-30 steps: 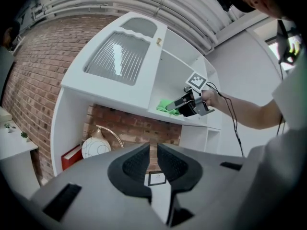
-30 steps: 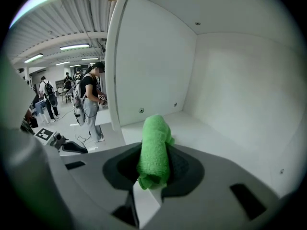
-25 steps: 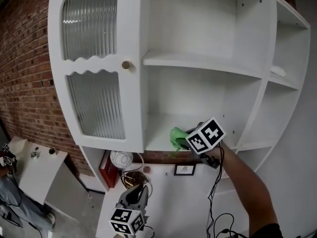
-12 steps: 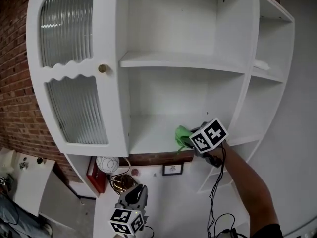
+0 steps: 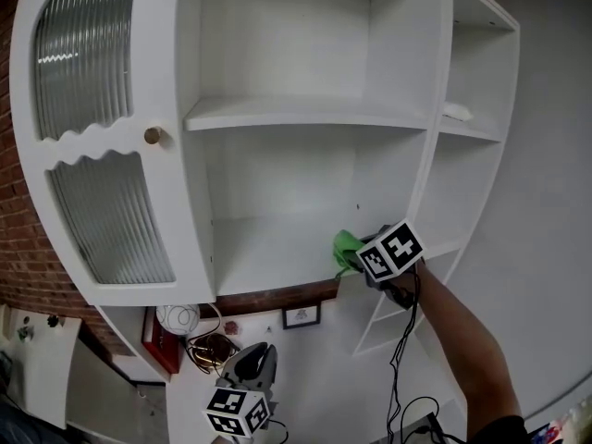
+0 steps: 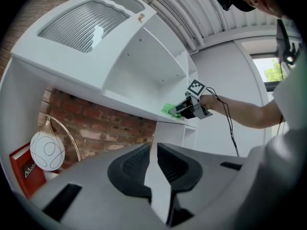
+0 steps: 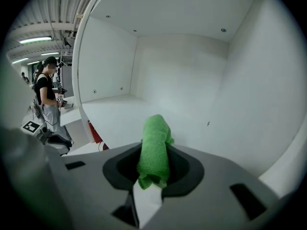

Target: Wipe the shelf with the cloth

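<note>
**Right tongs [image 5: 357, 263] [image 7: 153, 163] pinch the green cloth [image 5: 344, 246] [image 7: 154, 143] at the cabinet's lower middle shelf [image 5: 268, 248] [image 7: 112, 113]**

The white cabinet [image 5: 277, 35] fills most of the head view, its middle bay open. The cabinet's left side is a door with ribbed glass panes [image 5: 109, 215] and a small brass knob [image 5: 153, 136]. A red brick wall [image 5: 18, 229] shows left of the cabinet and below it.

The right tongs reach to the front right edge of that shelf. They are pressed onto the cloth, which is bunched into a roll and sticks out past the tips over the bare white board. The left tongs [image 5: 253, 359] [image 6: 154, 163] hang low, well below the cabinet, with only a slim gap between them and nothing in it.

Under the cabinet's left side a red book [image 5: 153, 336] [image 6: 26, 169] leans beside a white globe lamp [image 5: 178, 318] [image 6: 47, 150]. A small framed picture [image 5: 298, 316] sits under the cabinet's middle bay.
</note>
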The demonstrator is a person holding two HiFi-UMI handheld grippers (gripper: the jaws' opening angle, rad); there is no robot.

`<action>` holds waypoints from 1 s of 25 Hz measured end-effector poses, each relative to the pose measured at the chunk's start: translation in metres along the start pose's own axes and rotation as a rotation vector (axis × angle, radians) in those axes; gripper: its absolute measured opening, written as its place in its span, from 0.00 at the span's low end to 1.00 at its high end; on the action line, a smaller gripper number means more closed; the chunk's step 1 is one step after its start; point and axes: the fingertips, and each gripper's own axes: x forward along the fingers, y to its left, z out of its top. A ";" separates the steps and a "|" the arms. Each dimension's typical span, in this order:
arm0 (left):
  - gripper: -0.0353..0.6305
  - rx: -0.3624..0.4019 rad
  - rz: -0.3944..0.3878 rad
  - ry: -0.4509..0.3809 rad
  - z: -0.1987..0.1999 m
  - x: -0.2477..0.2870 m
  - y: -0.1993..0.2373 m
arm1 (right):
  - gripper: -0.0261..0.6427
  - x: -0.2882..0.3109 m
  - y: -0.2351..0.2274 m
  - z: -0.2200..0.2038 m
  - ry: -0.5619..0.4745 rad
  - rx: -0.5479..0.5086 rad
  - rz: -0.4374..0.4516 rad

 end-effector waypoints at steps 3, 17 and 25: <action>0.13 0.002 -0.029 0.004 0.001 0.004 -0.001 | 0.18 -0.004 -0.014 -0.008 0.017 0.012 -0.057; 0.13 -0.019 -0.096 0.017 -0.003 0.005 0.003 | 0.18 -0.017 -0.046 -0.032 0.195 -0.340 -0.501; 0.13 -0.035 -0.075 0.022 -0.011 -0.002 0.000 | 0.18 -0.025 -0.047 -0.037 0.324 -0.581 -0.633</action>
